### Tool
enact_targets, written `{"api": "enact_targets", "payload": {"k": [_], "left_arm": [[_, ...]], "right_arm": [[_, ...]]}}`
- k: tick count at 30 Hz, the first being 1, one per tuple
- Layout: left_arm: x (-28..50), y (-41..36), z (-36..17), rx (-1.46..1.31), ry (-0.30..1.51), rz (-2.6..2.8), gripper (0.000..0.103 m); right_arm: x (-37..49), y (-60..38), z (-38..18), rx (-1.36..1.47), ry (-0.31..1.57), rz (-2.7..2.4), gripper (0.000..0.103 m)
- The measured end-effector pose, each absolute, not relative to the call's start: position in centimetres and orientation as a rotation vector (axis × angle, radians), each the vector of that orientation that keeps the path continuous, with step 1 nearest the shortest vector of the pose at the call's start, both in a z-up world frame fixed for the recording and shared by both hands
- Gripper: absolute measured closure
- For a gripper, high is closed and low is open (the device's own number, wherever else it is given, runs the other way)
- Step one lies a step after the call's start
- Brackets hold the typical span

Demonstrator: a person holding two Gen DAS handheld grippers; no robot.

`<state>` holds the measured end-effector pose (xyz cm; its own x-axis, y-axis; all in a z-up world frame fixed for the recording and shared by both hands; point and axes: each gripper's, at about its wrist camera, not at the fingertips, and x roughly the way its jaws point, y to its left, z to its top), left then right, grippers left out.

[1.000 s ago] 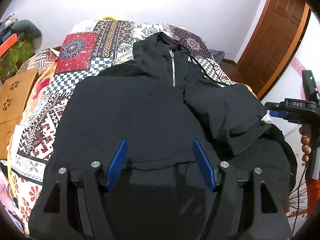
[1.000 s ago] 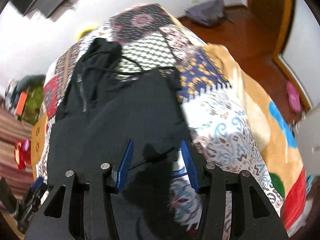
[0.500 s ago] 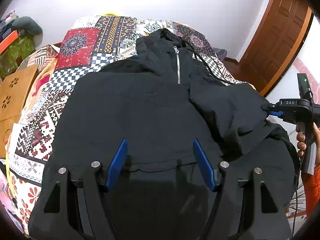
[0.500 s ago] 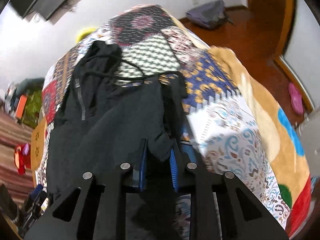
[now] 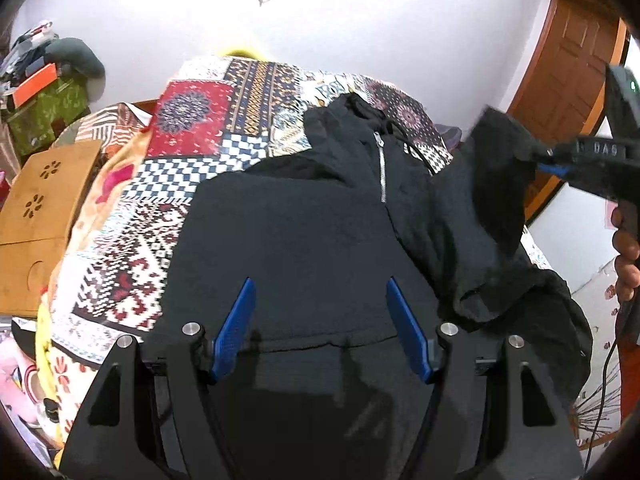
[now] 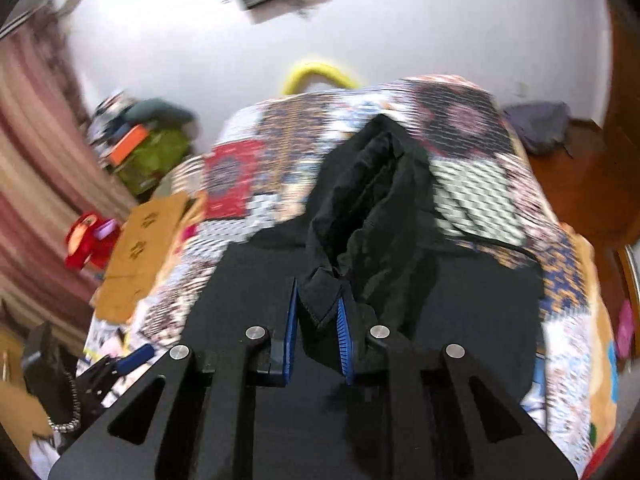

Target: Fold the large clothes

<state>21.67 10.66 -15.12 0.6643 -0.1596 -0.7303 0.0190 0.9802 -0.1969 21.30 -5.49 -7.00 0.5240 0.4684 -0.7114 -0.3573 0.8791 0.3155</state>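
Observation:
A black zip hoodie lies spread on the bed, hood toward the far wall. My left gripper hangs open over its lower body near the hem, with nothing pinched between the blue pads. My right gripper is shut on the cuff end of the hoodie's right sleeve and holds it raised over the garment's body. In the left wrist view that gripper appears at the right edge, the lifted sleeve draping from it. The left gripper shows blurred at the lower left of the right wrist view.
A patchwork quilt covers the bed. A tan perforated board and a green box sit at the left side. A wooden door stands at the right. A person's hand grips the right tool. A purple bag lies on the floor.
My right gripper closed on the sleeve end, then lifted it and swung it leftward over the hoodie while rolling. The left gripper rose slightly and stayed open.

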Motion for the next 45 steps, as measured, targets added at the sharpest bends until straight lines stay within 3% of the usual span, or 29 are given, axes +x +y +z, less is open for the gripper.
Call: {"api": "enact_targets", "payload": {"k": [10, 14, 17, 24, 33, 38, 42, 45], "left_arm": [[18.7, 15.5, -14.4, -0.207, 0.825, -0.022, 0.033], [17.5, 17.5, -15.1, -0.233, 0.845, 0.015, 0.033], [17.0, 18.9, -15.8, -0.268, 0.866, 0.032, 0.033], [17.5, 19.3, -17.4, -0.350, 0.905, 0.004, 0.033], [21.8, 18.0, -21.4, -0.551, 1.022, -0.136, 0.033], [24.1, 17.5, -23.7, -0.609, 1.079, -0.148, 0.047], [25.1, 17.1, -24.3, -0.542, 1.099, -0.074, 0.077], [25.1, 16.9, -23.1, -0.502, 1.056, -0.058, 0.088]], "right_arm": [[20.2, 6.5, -12.7, -0.025, 1.040, 0.700, 0.087], [19.3, 9.0, -15.1, -0.068, 1.126, 0.732, 0.082], [18.7, 9.4, -15.1, -0.075, 1.164, 0.754, 0.071], [17.5, 5.3, -12.7, -0.152, 1.041, 0.650, 0.057], [17.9, -5.8, -12.1, -0.165, 1.000, 0.418, 0.056], [18.1, -12.3, -12.6, -0.099, 1.024, 0.297, 0.055], [18.1, -16.9, -12.6, -0.047, 1.021, 0.201, 0.055], [18.2, -19.2, -12.8, -0.002, 1.024, 0.156, 0.055]]}}
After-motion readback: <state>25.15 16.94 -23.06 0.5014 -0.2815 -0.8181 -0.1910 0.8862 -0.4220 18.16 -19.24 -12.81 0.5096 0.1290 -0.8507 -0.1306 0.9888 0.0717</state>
